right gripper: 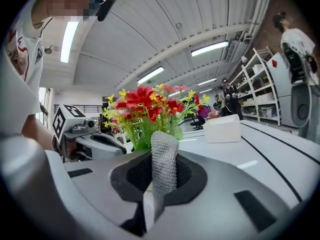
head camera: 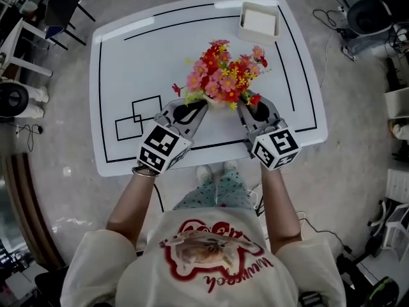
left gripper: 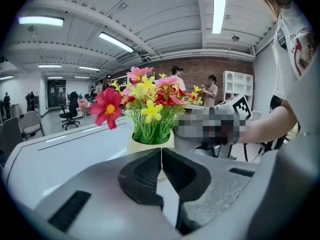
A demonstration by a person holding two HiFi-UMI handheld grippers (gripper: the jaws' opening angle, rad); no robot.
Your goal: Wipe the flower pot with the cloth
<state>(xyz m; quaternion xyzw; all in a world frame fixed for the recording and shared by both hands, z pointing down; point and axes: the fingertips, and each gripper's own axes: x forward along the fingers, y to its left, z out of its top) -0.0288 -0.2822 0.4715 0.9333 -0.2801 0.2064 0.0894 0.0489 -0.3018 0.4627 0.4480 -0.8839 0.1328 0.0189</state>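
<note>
Flower pot: cream coloured, upright on the white table, near the front edge and between the two grippers.
Flowers: red, pink and yellow with green stems; from the head view they cover almost the whole pot.
Left gripper: its jaws are pressed together with nothing between them. The tips point at the pot, which stands just beyond them. I cannot tell if they touch it.
Right gripper: its jaws are clamped on the cloth. It points at the pot from the other side.
Cloth: a grey, woven strip that stands up between the jaws, in front of the flowers.
Marker cubes: one on each gripper, left and right, with black and white square patterns and no letters.
White box: at the far right corner of the table, well apart from the pot. No label is visible on it.
Table markings: black lines along the border and two overlapping rectangles left of the pot.
Shirt: white with a red print. There is red script on it, but it is upside down and I cannot read it.
</note>
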